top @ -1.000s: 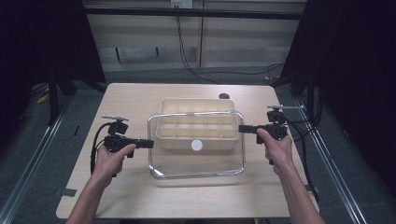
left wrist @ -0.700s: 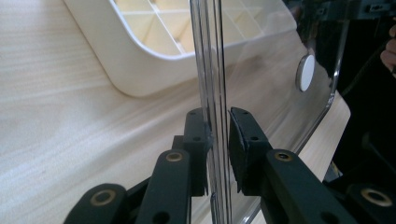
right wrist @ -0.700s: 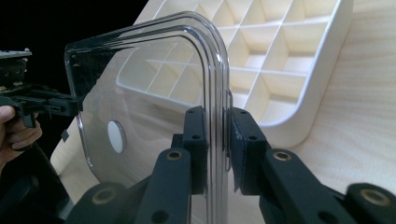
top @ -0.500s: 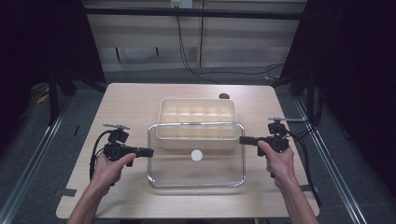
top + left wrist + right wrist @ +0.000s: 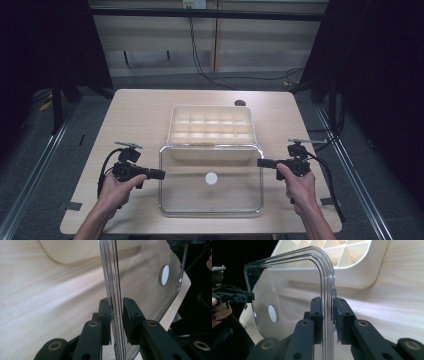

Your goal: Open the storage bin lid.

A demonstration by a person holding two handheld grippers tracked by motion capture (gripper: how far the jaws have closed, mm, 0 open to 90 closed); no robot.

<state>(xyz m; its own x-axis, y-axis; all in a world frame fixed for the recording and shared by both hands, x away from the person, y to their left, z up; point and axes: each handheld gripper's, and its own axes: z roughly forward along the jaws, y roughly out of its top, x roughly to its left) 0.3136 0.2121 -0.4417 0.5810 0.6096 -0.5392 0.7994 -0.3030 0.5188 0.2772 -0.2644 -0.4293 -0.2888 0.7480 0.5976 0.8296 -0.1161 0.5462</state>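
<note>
I work over the wooden table (image 5: 140, 115), where the cream compartment box (image 5: 210, 131) sits centre-far, uncovered. Its clear lid (image 5: 210, 200) now lies nearer to me than the box, its far edge overlapping the box's near wall; half a second ago it sat farther back, over more of the box, so the lid has travelled toward the near edge. I judge the lid light, rigid and slippery, with thin edges that could crack under a hard pinch; hold it at the mid-length of both short sides and keep it level. The left gripper (image 5: 116, 312) is clamped on the lid's left rim, and the right gripper (image 5: 329, 312) is clamped on its right rim. A small white disc (image 5: 211, 177) marks the lid's centre.
</note>
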